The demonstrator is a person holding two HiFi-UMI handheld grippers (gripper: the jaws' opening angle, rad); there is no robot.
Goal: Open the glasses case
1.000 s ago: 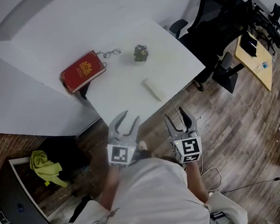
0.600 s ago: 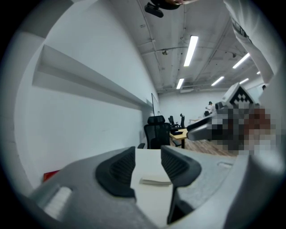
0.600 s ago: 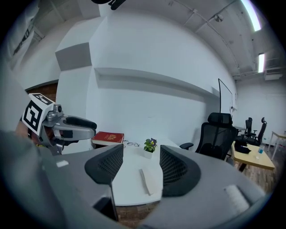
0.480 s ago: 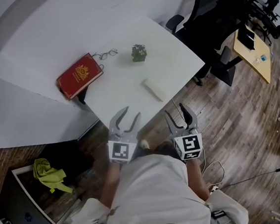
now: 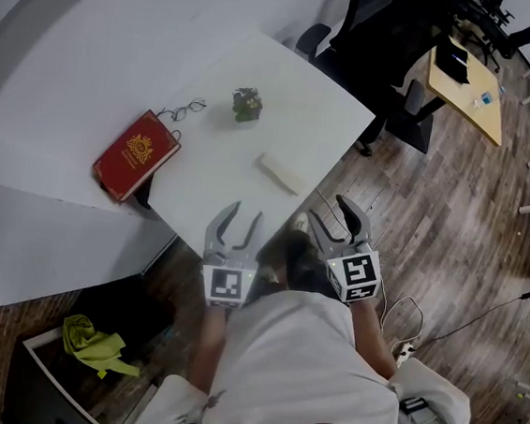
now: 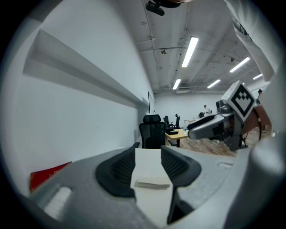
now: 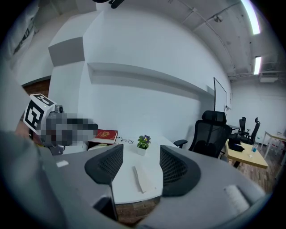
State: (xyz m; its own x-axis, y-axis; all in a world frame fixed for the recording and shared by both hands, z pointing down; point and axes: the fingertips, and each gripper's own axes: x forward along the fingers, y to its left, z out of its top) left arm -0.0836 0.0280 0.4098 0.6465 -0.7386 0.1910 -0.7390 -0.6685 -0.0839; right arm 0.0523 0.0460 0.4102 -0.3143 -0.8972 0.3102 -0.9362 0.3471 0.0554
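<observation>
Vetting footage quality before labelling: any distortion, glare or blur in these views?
Head view: dim, wide-angle bowing; the pale glasses case barely contrasts with the white table. Left gripper view: fisheye, dark corners, ceiling lights blown out. Right gripper view: same fisheye, evenly lit.

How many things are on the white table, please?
4: a book at the left edge, glasses by its far corner, a plant to their right, and a case nearest the person. None seems hidden.
</observation>
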